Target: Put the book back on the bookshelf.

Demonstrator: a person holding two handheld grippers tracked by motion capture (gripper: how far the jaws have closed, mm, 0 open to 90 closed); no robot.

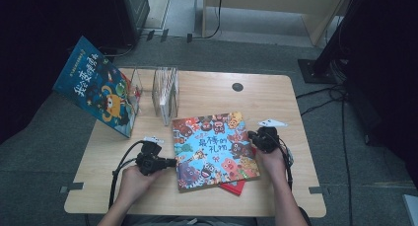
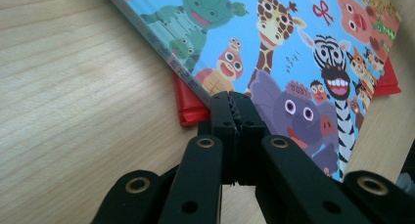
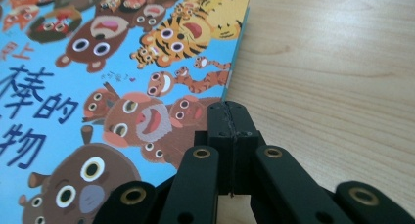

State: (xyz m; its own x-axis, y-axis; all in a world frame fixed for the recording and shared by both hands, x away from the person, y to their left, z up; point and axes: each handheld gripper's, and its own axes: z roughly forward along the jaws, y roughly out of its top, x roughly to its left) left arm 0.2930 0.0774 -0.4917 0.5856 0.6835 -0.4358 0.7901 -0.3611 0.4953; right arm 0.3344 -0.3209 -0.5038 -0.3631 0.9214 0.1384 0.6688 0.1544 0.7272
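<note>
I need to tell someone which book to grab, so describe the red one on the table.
On the light wooden table, find the blue picture book with cartoon animals lying flat near the front edge. The red book lies beneath it, just a corner poking out; it is plain red, unlike the illustrated covers.

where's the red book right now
The red book lies flat on the table under the blue picture book, peeking out at its near right corner in the high view.

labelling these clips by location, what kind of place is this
Probably a lab or office corner set up for recording, not a home: a small wooden table on grey carpet, cables trailing over the floor, and children's picture books beside a clear book rack.
</note>
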